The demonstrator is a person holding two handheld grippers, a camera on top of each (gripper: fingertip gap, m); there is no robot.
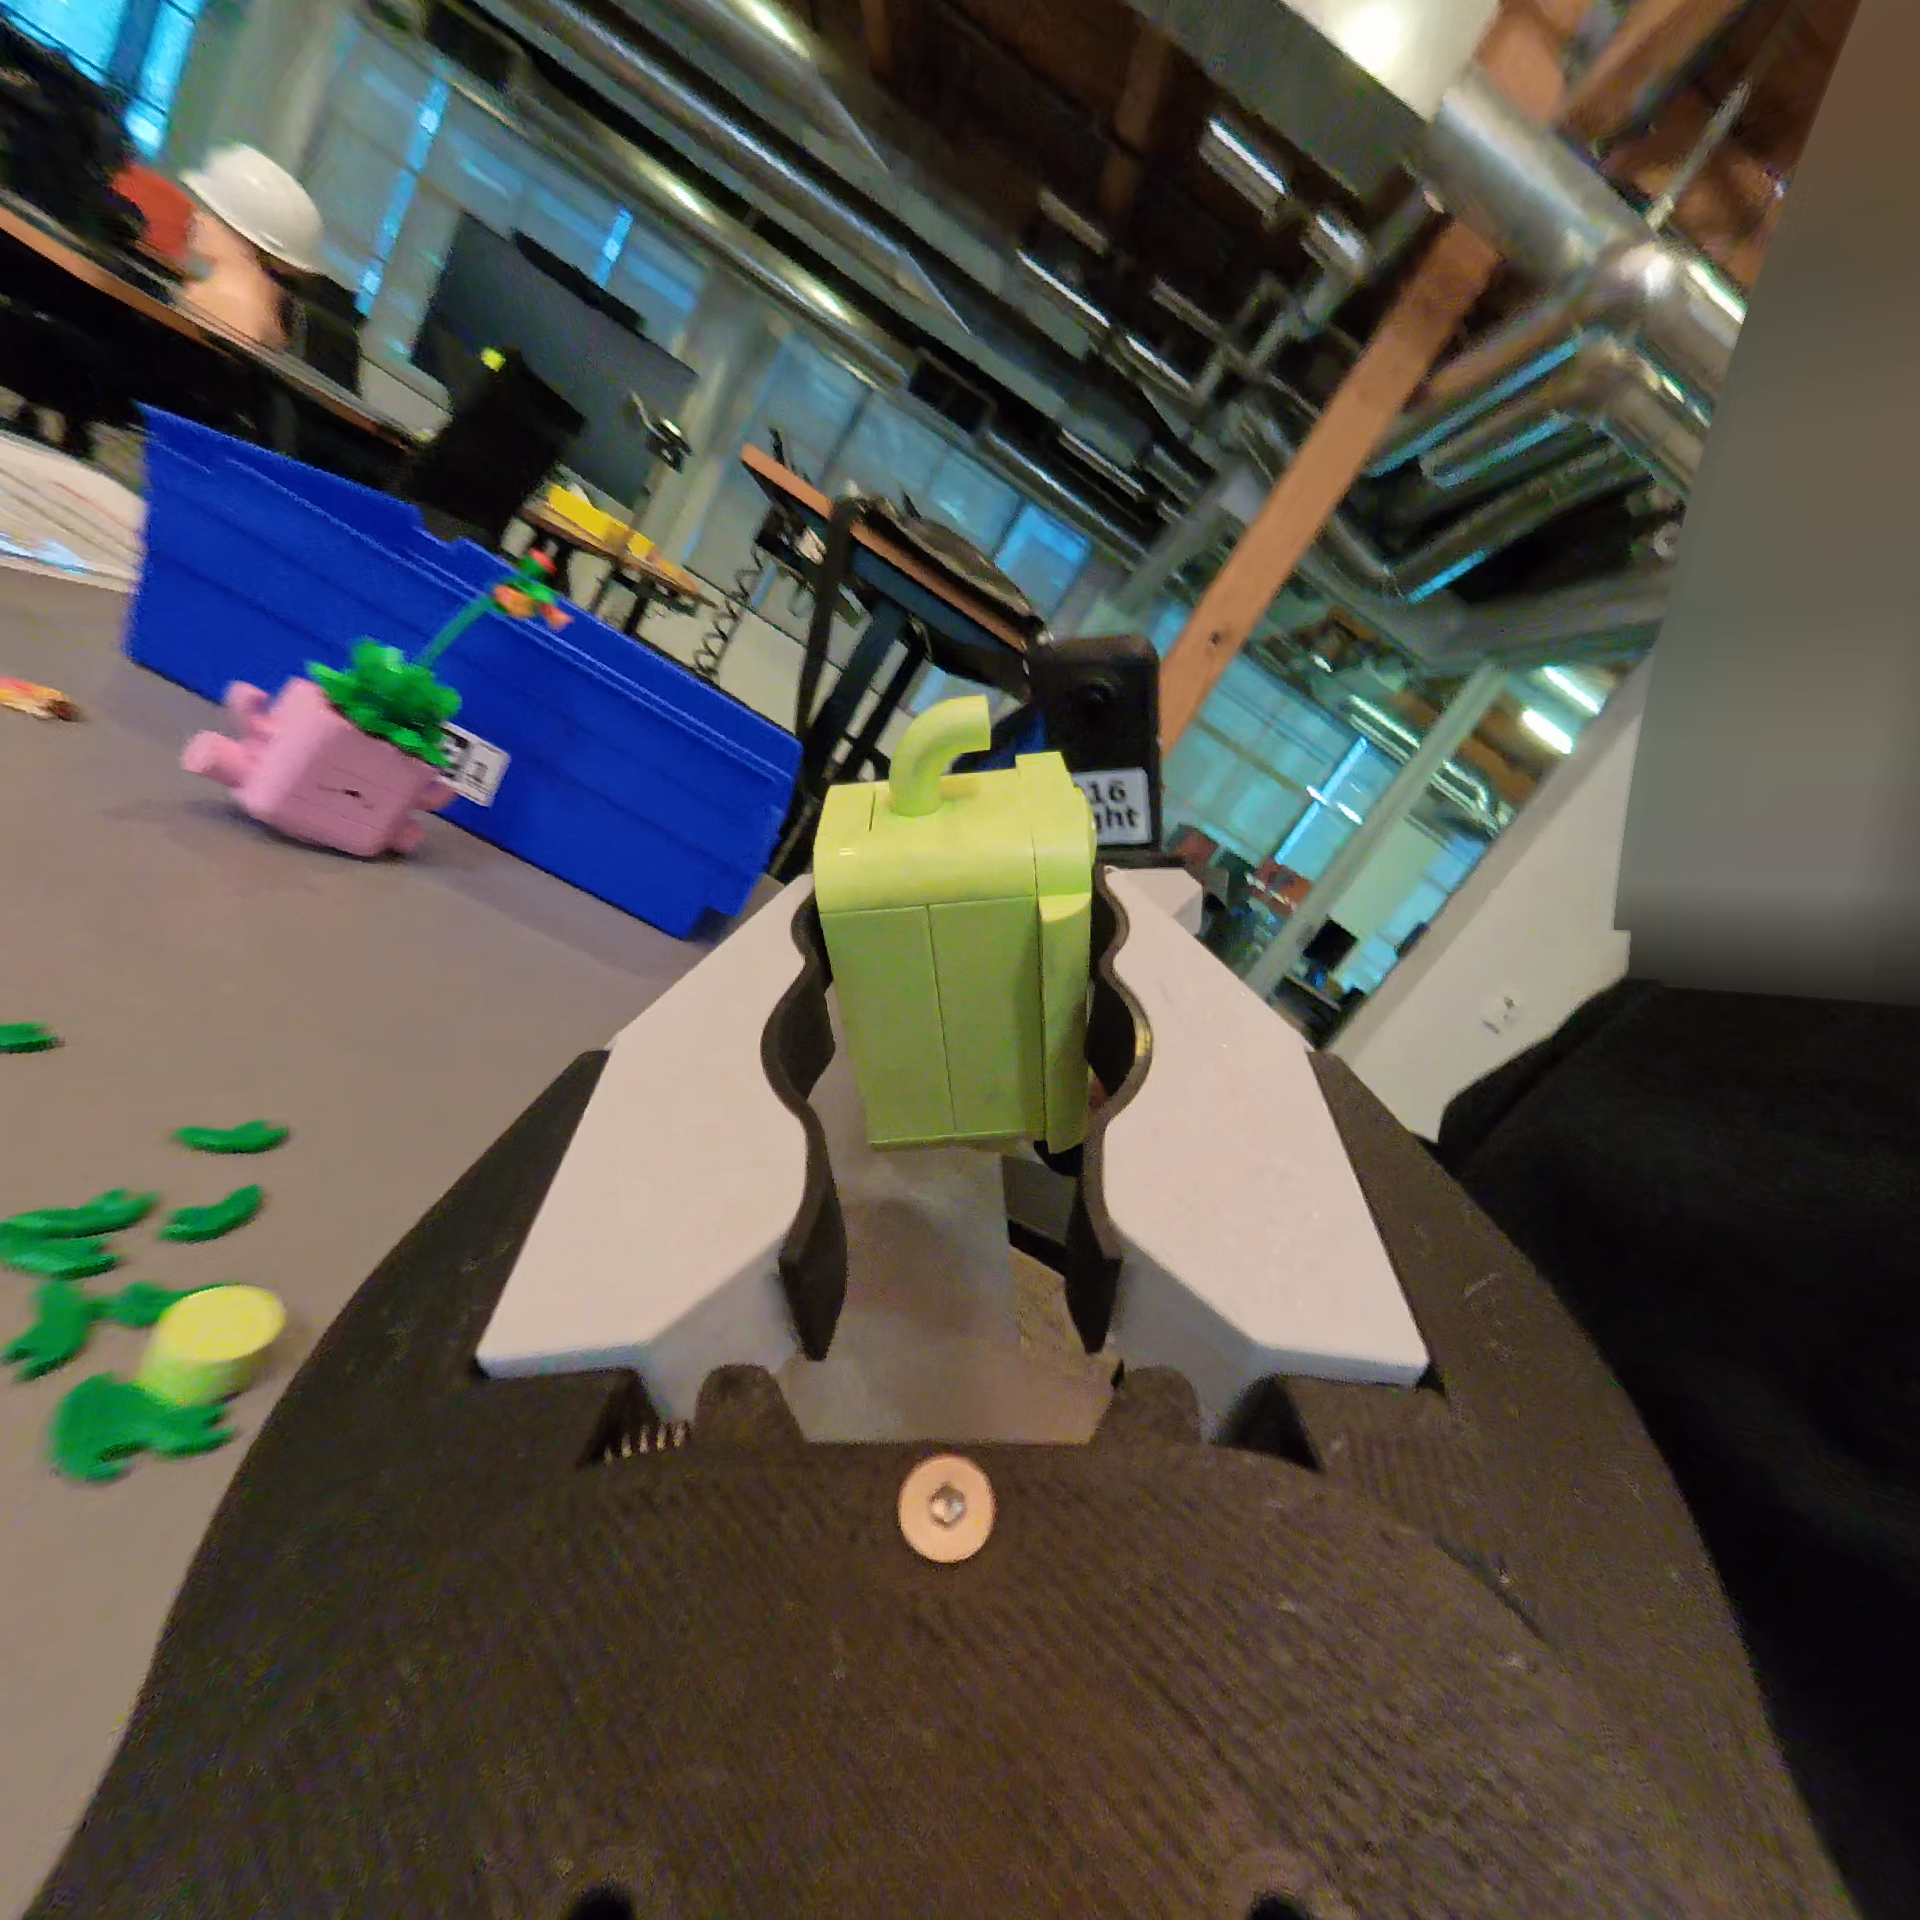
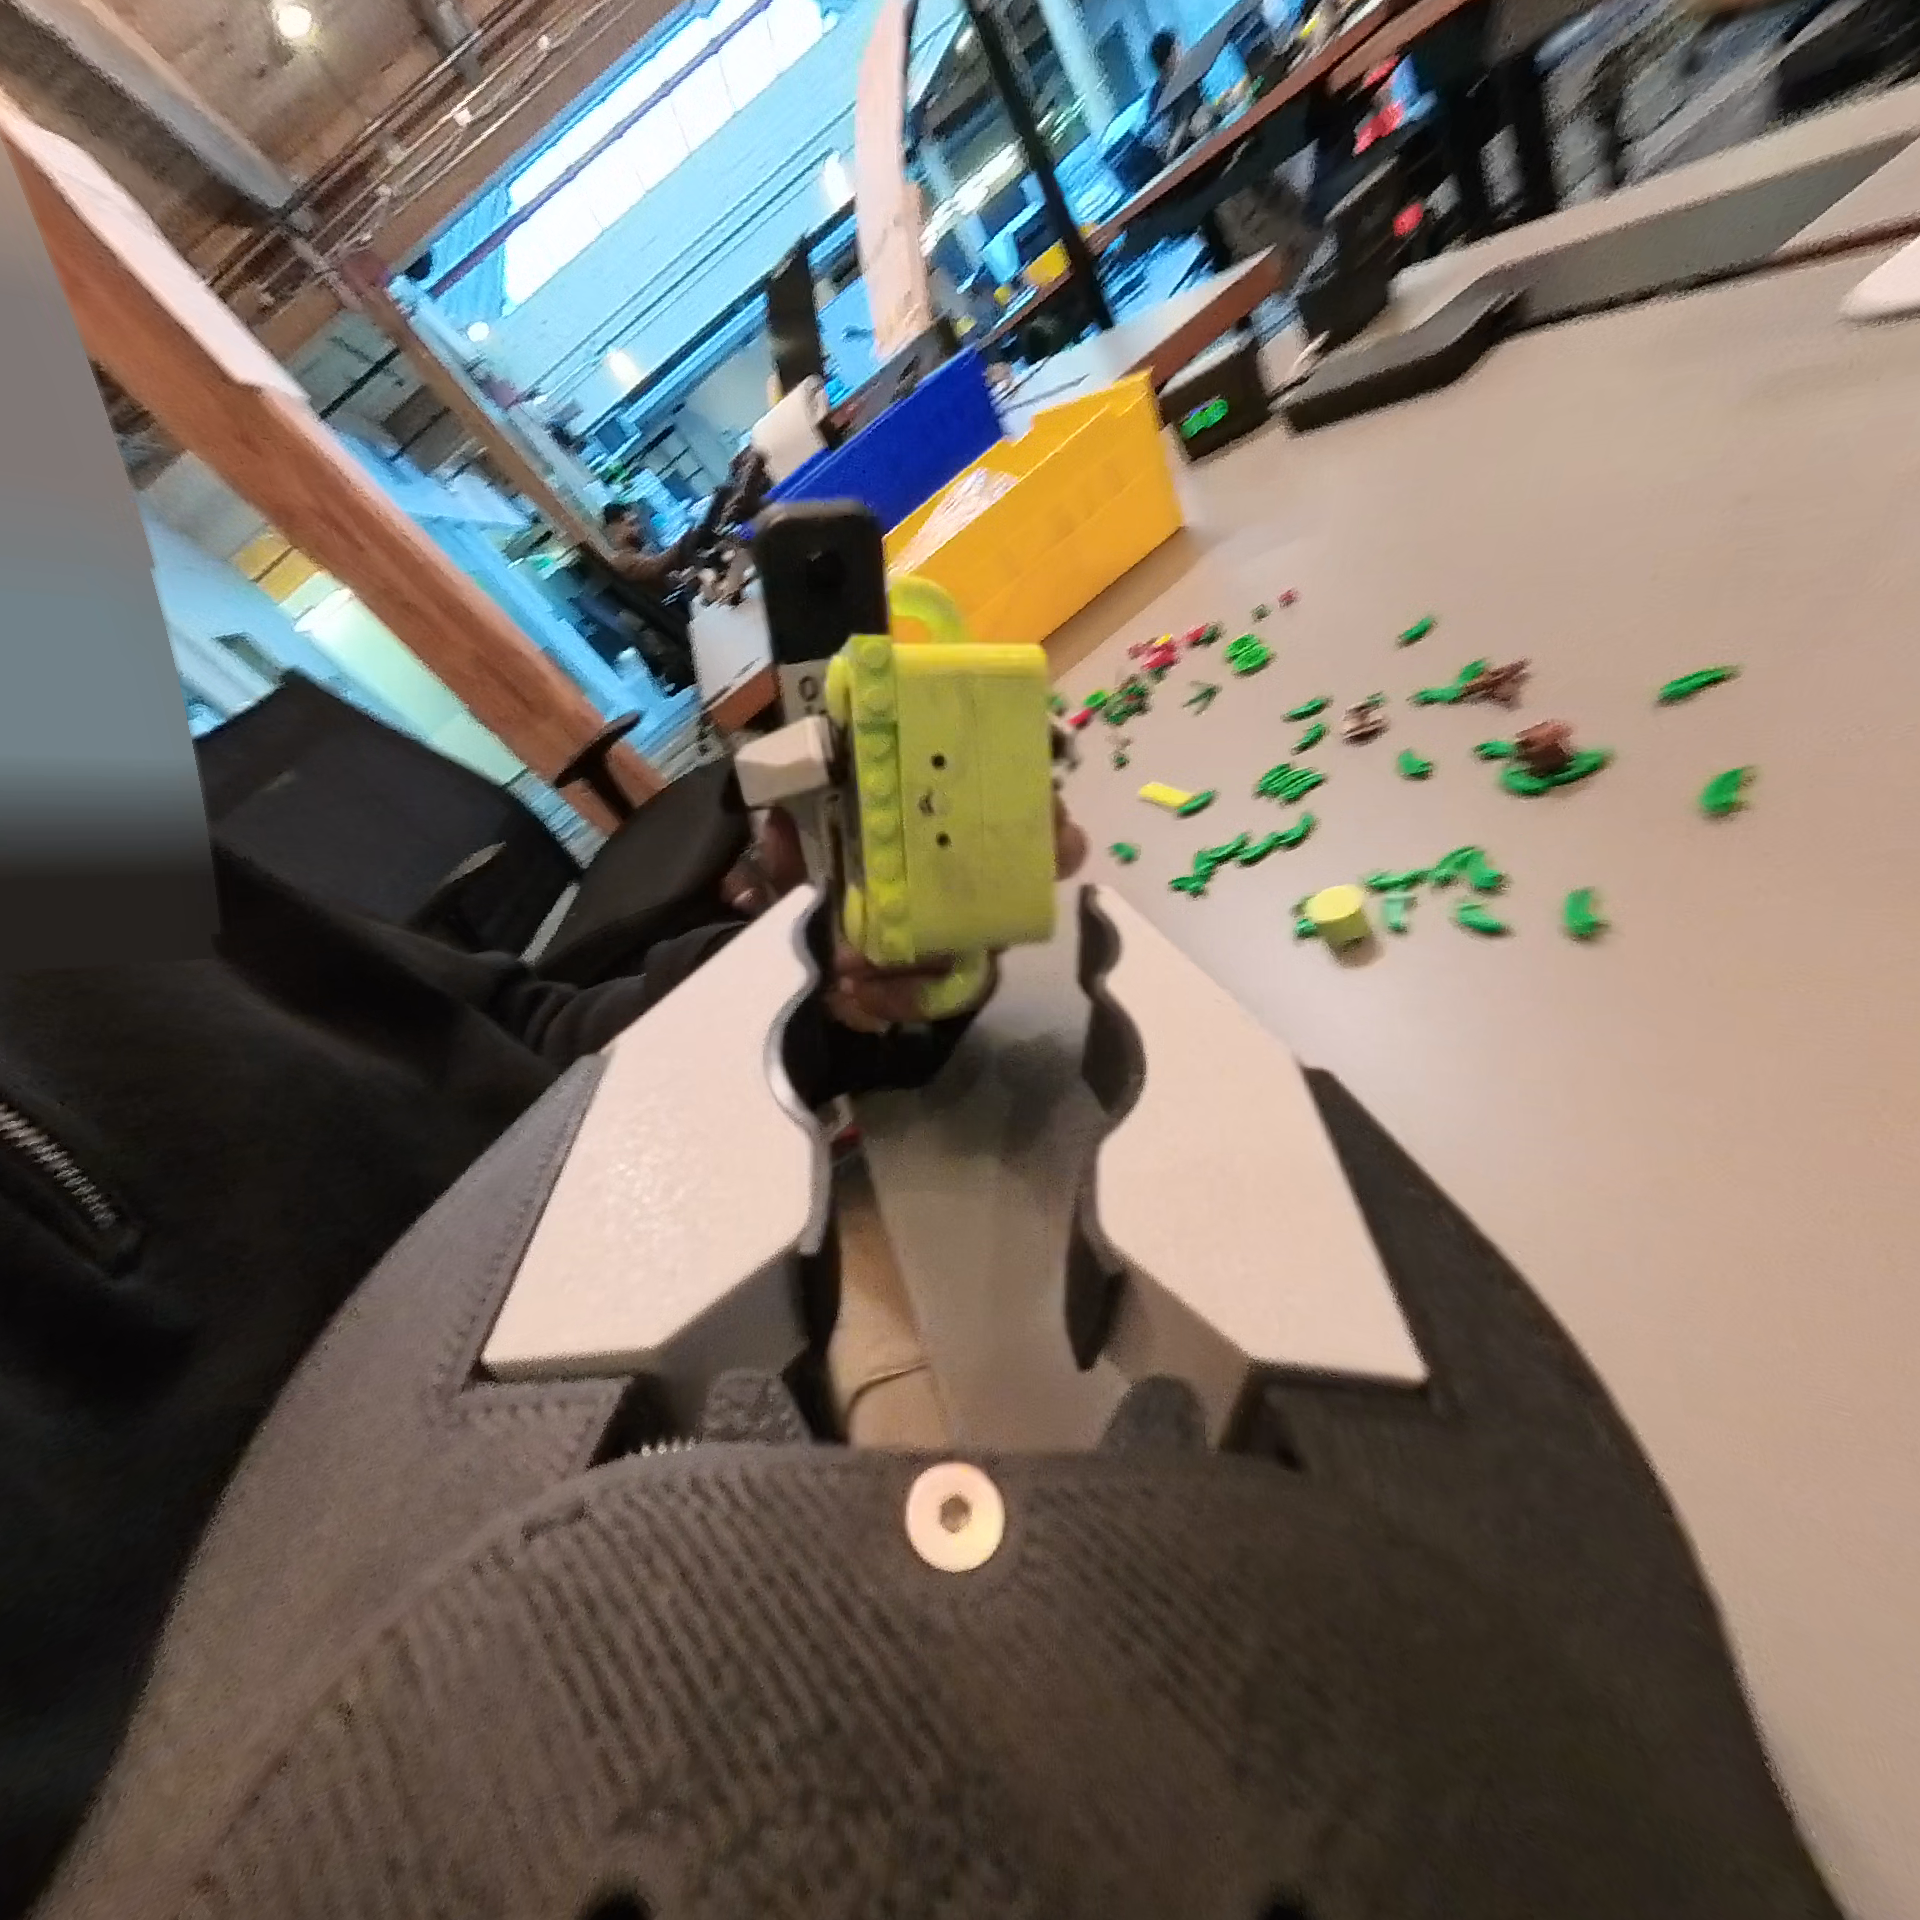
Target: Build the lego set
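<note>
My left gripper [image 1: 961, 935] is shut on a lime green lego block [image 1: 951, 977] with a curved stem on top and holds it up in the air above the table edge. In the right wrist view the same block [image 2: 956, 800] shows studs along one side and a small face. My right gripper [image 2: 951, 920] is open, its tips just short of the block on either side and not touching it. The left gripper [image 2: 805, 675] shows behind the block there. The right gripper [image 1: 1107, 727] shows behind the block in the left wrist view.
A pink lego pot with a green plant [image 1: 332, 764] lies tilted on the grey table [image 1: 312, 987] beside a blue bin [image 1: 520, 717]. Loose green leaf pieces [image 2: 1288, 779] and a lime cylinder [image 2: 1340, 914] are scattered on the table. A yellow bin [image 2: 1049, 520] stands farther back. A black sleeve [image 2: 260, 1091] is at the left. Less than 4 cm separates the two grippers' tips.
</note>
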